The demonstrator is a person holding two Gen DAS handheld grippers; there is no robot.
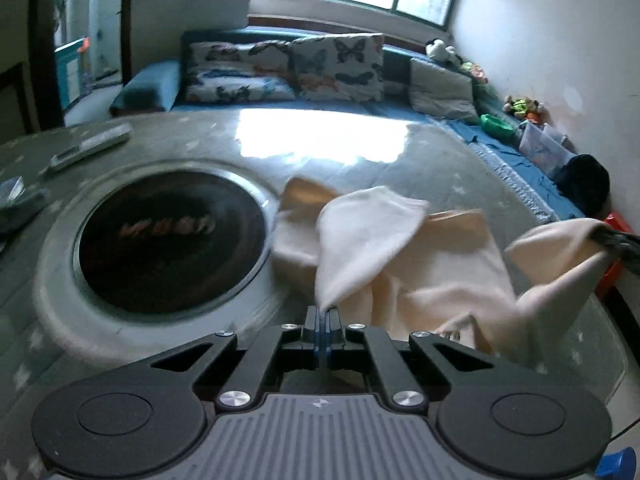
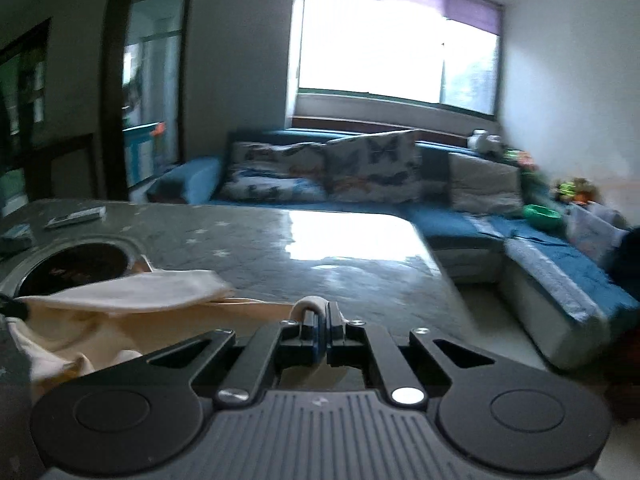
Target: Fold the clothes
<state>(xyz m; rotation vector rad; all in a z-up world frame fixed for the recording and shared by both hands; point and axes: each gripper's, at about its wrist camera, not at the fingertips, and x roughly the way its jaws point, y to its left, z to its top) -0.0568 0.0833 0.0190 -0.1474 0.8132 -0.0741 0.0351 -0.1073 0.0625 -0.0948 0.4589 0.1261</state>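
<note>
The cloth (image 1: pixel 420 264) is cream and lies crumpled on the table (image 1: pixel 360 168), just beside the round black burner (image 1: pixel 168 240). My left gripper (image 1: pixel 323 312) is clenched on one corner of it, and this corner stands up as a flap. My right gripper (image 2: pixel 323 314) is clenched on another corner, with the fabric wrapped over one finger. In the left view this corner is lifted at the right edge. Behind the table I see the sofa (image 2: pixel 460 224) with butterfly cushions (image 1: pixel 280 68).
</note>
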